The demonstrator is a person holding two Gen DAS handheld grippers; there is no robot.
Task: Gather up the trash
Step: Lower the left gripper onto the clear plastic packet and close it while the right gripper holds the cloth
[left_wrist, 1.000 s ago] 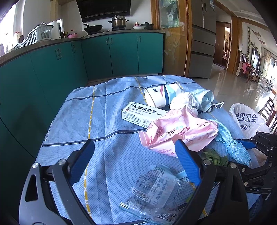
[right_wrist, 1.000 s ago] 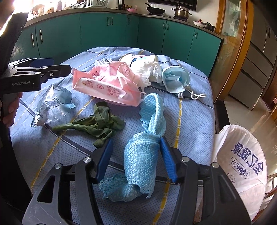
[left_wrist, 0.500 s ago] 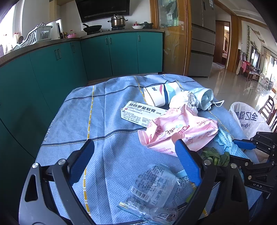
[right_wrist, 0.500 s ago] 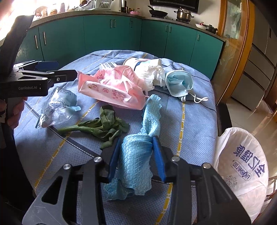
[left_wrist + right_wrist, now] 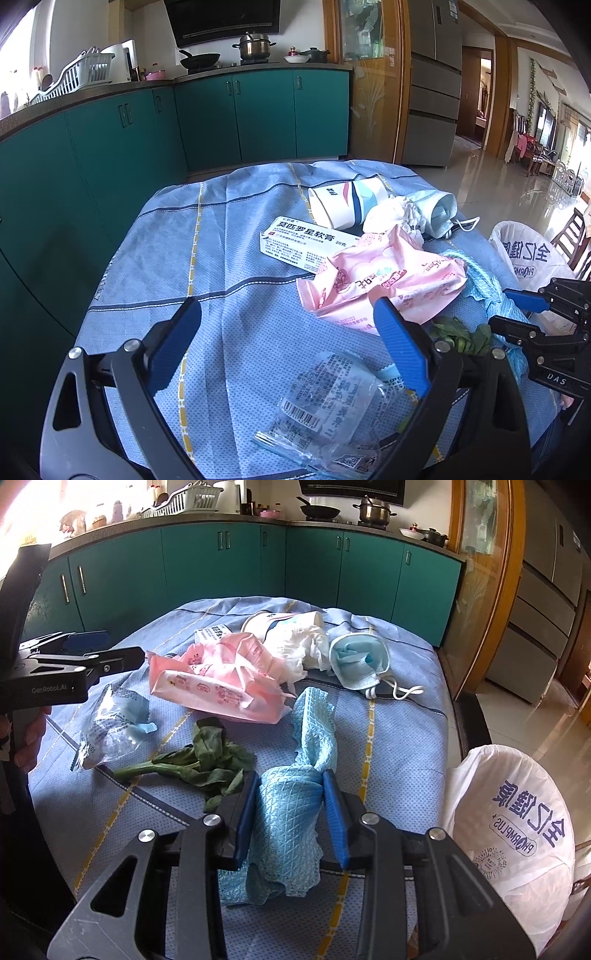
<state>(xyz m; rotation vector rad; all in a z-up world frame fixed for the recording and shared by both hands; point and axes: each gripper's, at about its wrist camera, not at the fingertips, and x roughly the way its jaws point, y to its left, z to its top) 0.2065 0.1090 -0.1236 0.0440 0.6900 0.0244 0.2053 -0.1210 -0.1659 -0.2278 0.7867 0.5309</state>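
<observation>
Trash lies on a table with a blue cloth [image 5: 221, 266]. My right gripper [image 5: 290, 794] is shut on a crumpled light-blue rag [image 5: 291, 812], whose far end trails on the table. My left gripper [image 5: 288, 325] is open and empty, hovering over a clear plastic wrapper [image 5: 332, 402]. Beyond it lie a pink wipes packet [image 5: 384, 280], a white medicine box [image 5: 303, 243], a paper cup [image 5: 343, 206], white tissue [image 5: 388, 218] and a blue face mask [image 5: 358, 661]. A wilted green leaf [image 5: 199, 760] lies left of the rag. A white trash bag [image 5: 517, 823] stands open off the table's right edge.
Teal kitchen cabinets [image 5: 258, 114] curve behind the table, with pots and a dish rack on the counter. A grey fridge [image 5: 432, 85] and wooden door frame stand at the back right. A chair back [image 5: 569, 240] shows beyond the bag.
My right gripper has closed on the light-blue rag and bunched it between the fingers. My left gripper has stayed open and drifted slightly.
</observation>
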